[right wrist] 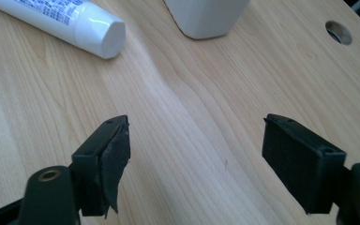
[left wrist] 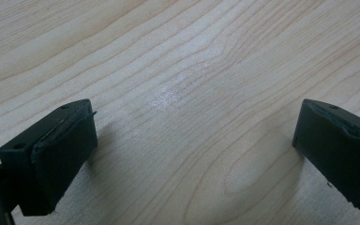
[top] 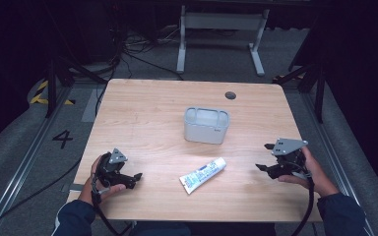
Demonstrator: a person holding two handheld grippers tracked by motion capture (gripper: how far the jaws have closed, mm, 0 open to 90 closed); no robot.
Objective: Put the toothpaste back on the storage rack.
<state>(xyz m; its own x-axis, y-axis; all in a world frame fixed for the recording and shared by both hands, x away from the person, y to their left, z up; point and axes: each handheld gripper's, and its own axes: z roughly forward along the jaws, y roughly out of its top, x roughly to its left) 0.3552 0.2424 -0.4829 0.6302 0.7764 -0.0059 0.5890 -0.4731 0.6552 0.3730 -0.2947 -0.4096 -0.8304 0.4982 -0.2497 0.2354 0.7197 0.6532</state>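
I am working two hand-held grippers at a pale wooden table [top: 142,105]. The left gripper [top: 137,176] rests low near my edge, jaws spread wide with nothing but bare wood between them. The right gripper [top: 263,157] has its jaws apart too, and empty.

A white toothpaste tube [top: 203,175] with blue print lies flat between the two grippers, slanted, its cap end toward the right gripper and its crimped end toward the left one. Beyond the tube, farther from both grippers, stands a grey open-topped holder [top: 206,125].

I judge the tube light and soft in the body, so it would dent and could slip on its glossy skin under a hard squeeze. The stiff shoulder just behind the cap looks the safest place to pinch, across the narrow width.

The high view gives me the whole layout and the tube's full length. The right gripper view shows the cap [right wrist: 108,33] close up, ahead and off to the left of its jaws, with the holder's base [right wrist: 206,18] beyond. The left gripper view offers wood grain between its jaws.
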